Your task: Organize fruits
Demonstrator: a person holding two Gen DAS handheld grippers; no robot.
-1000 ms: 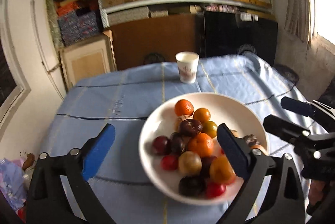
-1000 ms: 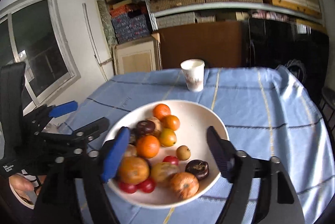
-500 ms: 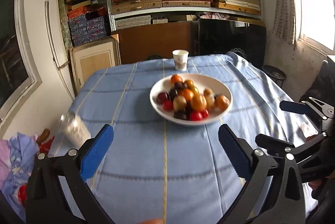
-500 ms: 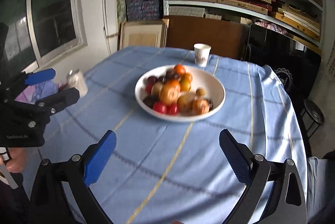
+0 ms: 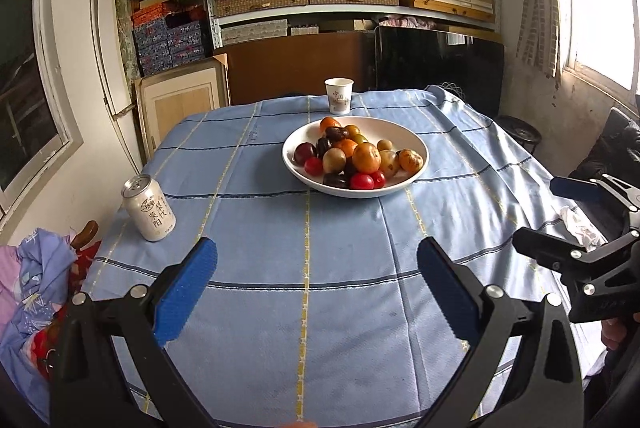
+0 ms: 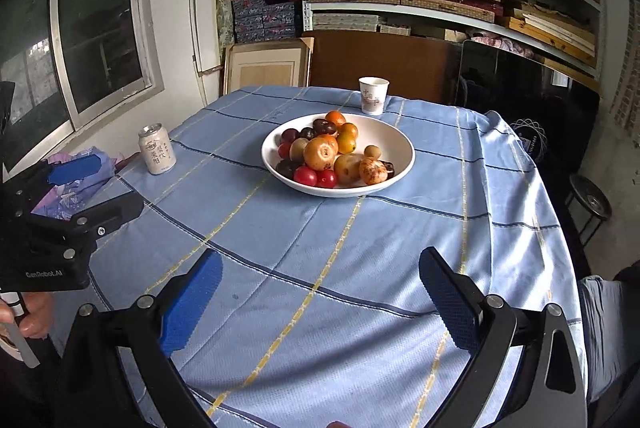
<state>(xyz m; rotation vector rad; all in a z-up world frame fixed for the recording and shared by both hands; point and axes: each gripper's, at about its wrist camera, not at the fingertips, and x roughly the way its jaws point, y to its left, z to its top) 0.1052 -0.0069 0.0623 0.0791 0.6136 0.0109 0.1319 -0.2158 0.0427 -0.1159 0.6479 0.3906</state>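
The left gripper (image 5: 316, 292) and the right gripper (image 6: 320, 298) are cut off at the bottom edge; both stand wide apart with nothing between their bumpy blue pads, and the right one's jaws have just been opening; under them lies a soft blue cloth (image 5: 320, 268) with yellow and dark lines. Farther on, to the left, stands a shiny round can (image 5: 149, 208); in the middle sits a smooth round white bowl (image 6: 396, 140) heaped with fruits (image 6: 328, 154); some fruits hide behind others. Just past it stands a paper cup (image 6: 373, 95), upright.
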